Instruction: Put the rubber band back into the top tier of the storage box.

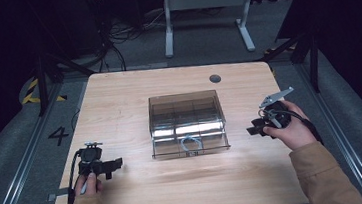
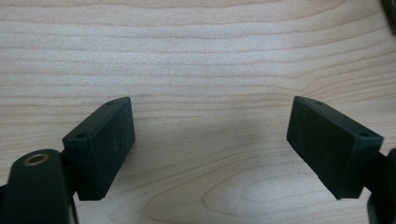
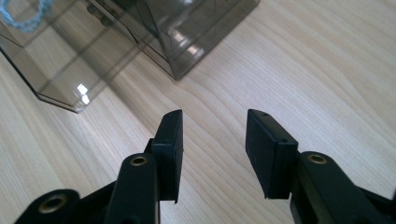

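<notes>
Mid-worktop (image 1: 118, 95) sits a clear box (image 1: 187, 124), light, rigid, slick. Your right tool (image 3: 214, 140), at its 3 o'clock, is open and empty; grip a wall edge. Left tool (image 2: 211, 140) gapes too.

Tan sleeves cover both forearms. Each hand holds a black gripper: the left gripper (image 1: 117, 163) trails a black cable, the right gripper (image 1: 253, 129) carries a grey three-cornered plate. Brass-ringed screw holes mark the matte jaws.
</notes>
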